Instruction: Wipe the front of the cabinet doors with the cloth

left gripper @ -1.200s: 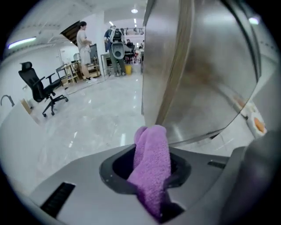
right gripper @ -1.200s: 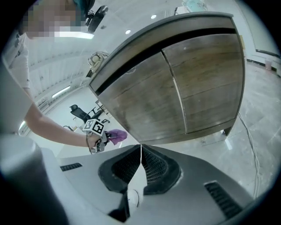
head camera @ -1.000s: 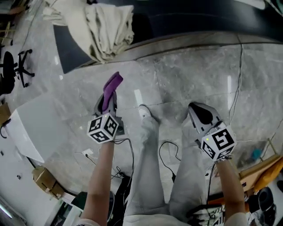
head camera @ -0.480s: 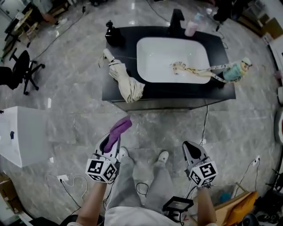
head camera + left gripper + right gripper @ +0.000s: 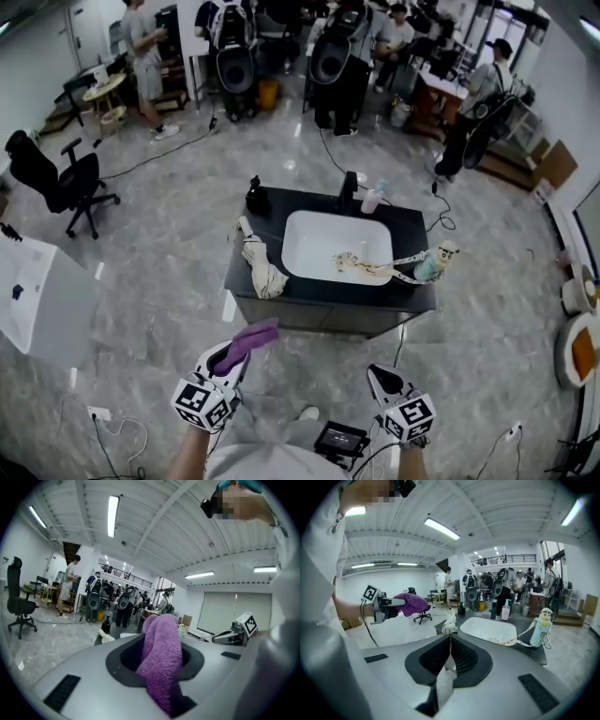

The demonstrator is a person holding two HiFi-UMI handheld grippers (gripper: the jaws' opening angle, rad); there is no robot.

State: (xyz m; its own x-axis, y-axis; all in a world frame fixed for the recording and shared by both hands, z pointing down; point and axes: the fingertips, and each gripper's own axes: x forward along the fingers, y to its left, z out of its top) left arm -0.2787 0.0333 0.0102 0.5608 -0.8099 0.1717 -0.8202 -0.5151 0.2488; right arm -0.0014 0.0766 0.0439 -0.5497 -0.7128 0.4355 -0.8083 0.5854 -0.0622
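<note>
Centrally in the head view, a dark cabinet (image 5: 328,316) stands on the grey stone floor (image 5: 169,262), its front doors facing the lower edge of the frame. A white sink (image 5: 323,246) is set into its top, with a black faucet (image 5: 350,192) and a pink bottle (image 5: 372,201) behind it at the upper rim. A pale bundle of fabric (image 5: 261,267) hangs over the cabinet's left edge, and a small figurine bottle (image 5: 433,262) stands at its right corner.

At lower left, the left hand-held gripper (image 5: 234,354) is clamped on a purple cloth (image 5: 251,337). In the left gripper view, the cloth (image 5: 161,653) fills the gap between the jaws of that hand-held gripper (image 5: 161,667) and sticks out beyond them. It is held in the air in front of the cabinet doors, apart from them.

At lower right, the right hand-held gripper (image 5: 382,375) holds nothing. In the right gripper view, its jaws (image 5: 449,658) are pressed together with no gap, pointing toward the sink.

A black office chair (image 5: 56,183) stands at the left of the frame, and several people occupy the upper background.
</note>
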